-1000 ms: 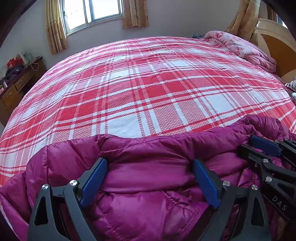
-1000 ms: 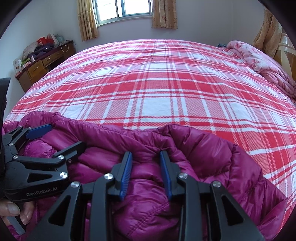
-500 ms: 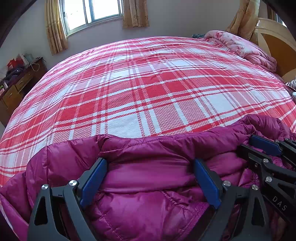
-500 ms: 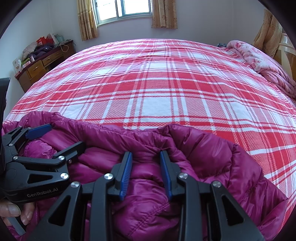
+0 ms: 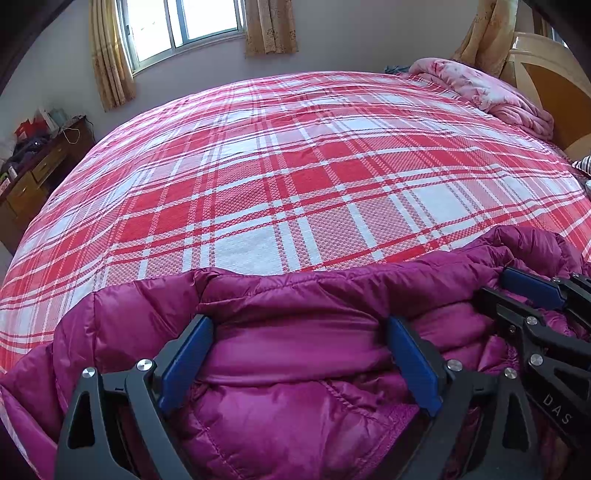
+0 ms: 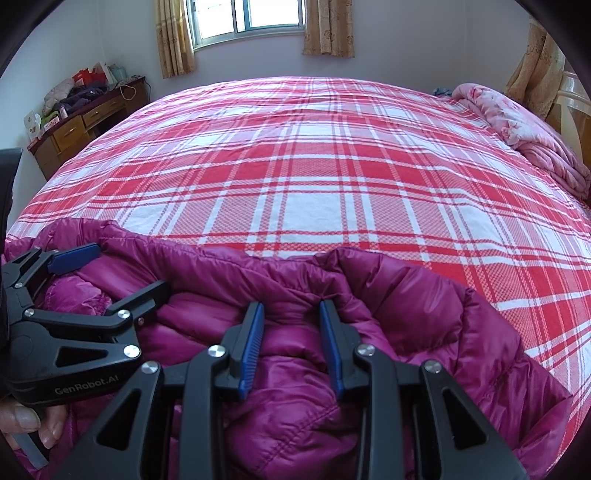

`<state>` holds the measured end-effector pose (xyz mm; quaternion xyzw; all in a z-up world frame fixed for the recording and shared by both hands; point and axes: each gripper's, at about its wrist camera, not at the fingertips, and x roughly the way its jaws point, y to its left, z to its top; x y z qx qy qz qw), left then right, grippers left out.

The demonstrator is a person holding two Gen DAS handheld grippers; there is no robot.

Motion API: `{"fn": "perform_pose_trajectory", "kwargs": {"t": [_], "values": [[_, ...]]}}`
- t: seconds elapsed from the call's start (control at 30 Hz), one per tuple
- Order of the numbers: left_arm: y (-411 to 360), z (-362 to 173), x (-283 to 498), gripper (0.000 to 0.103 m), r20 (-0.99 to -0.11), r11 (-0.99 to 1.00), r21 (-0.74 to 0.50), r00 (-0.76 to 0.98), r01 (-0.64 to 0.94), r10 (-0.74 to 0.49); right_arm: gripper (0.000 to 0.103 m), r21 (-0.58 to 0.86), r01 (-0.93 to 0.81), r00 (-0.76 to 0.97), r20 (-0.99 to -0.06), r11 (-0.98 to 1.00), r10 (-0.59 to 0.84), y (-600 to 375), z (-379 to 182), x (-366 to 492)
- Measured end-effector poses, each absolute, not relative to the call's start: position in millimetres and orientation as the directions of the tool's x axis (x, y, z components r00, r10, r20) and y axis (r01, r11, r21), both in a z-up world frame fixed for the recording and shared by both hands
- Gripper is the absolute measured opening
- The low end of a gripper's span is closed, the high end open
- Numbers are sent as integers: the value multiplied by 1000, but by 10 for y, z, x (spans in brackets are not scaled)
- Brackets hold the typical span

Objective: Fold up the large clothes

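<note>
**Jacket bunched at the near edge of the bed, both grippers at its fold**

Jacket [image 5: 295,369], a magenta quilted one, is seen heaped along the near edge of the bed [image 5: 295,166], on the red and white plaid cover. Its far edge is folded over into a thick ridge running left to right.

The left gripper [image 5: 299,362] is held over the left part of the jacket with its blue pads [image 5: 186,360] spread wide; fabric lies between them but is not pinched. The right gripper [image 6: 291,339] is placed just to the right, near the left one, its pads [image 6: 252,347] drawn closer together around a raised bunch of fabric. A narrow gap is seen on each side, so whether the bunch is actually clamped cannot be told.

A pink floral quilt [image 6: 524,129] is piled at the far right by the headboard. A cluttered wooden desk [image 6: 85,122] is seen at the far left, under a curtained window [image 6: 251,18]
</note>
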<state>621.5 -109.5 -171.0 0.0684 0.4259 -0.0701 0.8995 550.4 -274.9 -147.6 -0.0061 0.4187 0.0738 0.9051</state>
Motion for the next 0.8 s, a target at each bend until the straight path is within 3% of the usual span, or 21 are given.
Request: {"fn": "perform_pose_trajectory", "kwargs": {"t": [0.33,0.4,0.5,0.53,0.8], "values": [[-1047,-1582,6295,98,-800,979,61,597,194,-68,36,-3,-163,628,-771,987,101,-2698,-1413,5524],[-961,-1350,6180,98,-765,981,65,640,184,-70,43,-6,-192,632,-766,981,119,-2716,-1273,5474],[-782,-1043,5894,98,-727,977,25,675,211,-127,73,37,-131,701,-703,991,119,-2912,-983,5218],[-687,-966,5767,98,-730,973,26,669,227,-137,76,54,-124,706,-697,991,126,-2979,-915,5107],[203,-932,4348,98,-706,961,135,704,241,-77,76,97,-93,672,-728,991,135,-3430,-844,3937]]}}
